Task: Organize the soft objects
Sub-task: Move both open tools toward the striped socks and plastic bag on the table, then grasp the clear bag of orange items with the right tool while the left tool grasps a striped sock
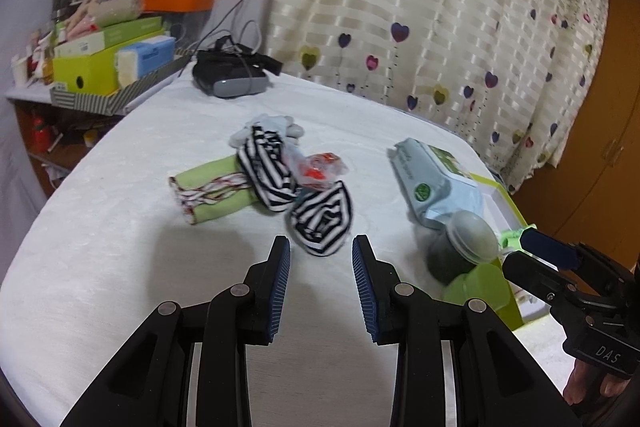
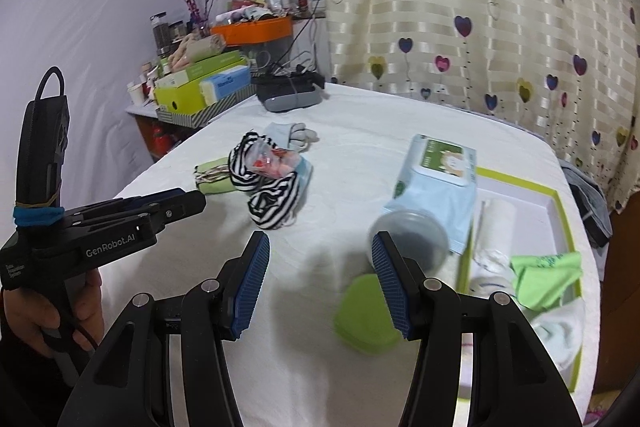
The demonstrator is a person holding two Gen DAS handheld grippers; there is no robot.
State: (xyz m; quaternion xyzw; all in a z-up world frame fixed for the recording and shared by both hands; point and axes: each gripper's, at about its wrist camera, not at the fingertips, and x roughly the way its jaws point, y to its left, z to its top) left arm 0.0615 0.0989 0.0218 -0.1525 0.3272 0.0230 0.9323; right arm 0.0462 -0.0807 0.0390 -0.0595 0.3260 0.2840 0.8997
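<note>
My left gripper (image 1: 321,247) hovers with jaws open and empty just short of the nearest striped sock (image 1: 322,219), part of the heap of soft things mid-bed (image 1: 100,247). My right gripper (image 2: 320,247), jaws spread and empty, hangs near a grey-lidded jar (image 2: 410,239) beside the green-rimmed tray (image 2: 560,203). The left handle reads "GenRobot.AI", the right "DAS"
</note>
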